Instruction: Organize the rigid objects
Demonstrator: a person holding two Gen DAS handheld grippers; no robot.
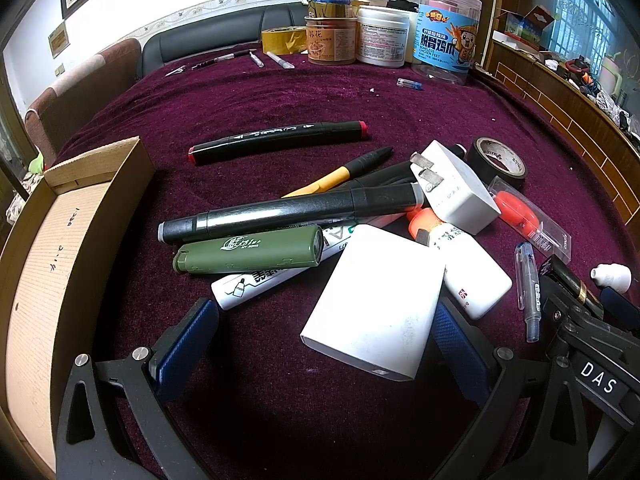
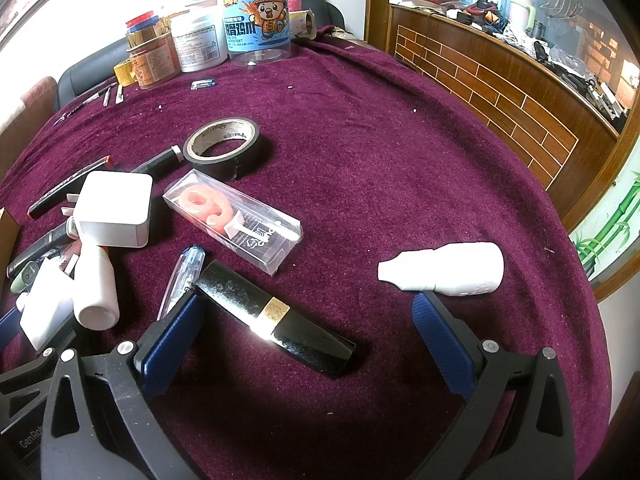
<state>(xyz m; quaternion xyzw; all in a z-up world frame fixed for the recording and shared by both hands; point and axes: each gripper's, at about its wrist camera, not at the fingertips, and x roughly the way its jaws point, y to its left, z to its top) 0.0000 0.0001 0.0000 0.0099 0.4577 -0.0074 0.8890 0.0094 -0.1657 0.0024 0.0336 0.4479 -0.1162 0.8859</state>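
Your left gripper [image 1: 324,344] gapes wide around the white power bank [image 1: 374,300], propped on the pile beside the cardboard box [image 1: 36,248]. Right gripper [image 2: 308,344], equally wide, brackets the black lipstick tube [image 2: 276,316]. Close off-centre and that slick tube could squirt away, or the tilted bank slip.

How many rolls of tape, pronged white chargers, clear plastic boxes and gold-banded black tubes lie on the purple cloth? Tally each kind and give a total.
Rolls of tape: 2 (black tape roll, yellow tape roll)
White plug charger with metal prongs: 1
Clear plastic box holding an orange item: 1
Black tube with gold band: 1
Total: 5
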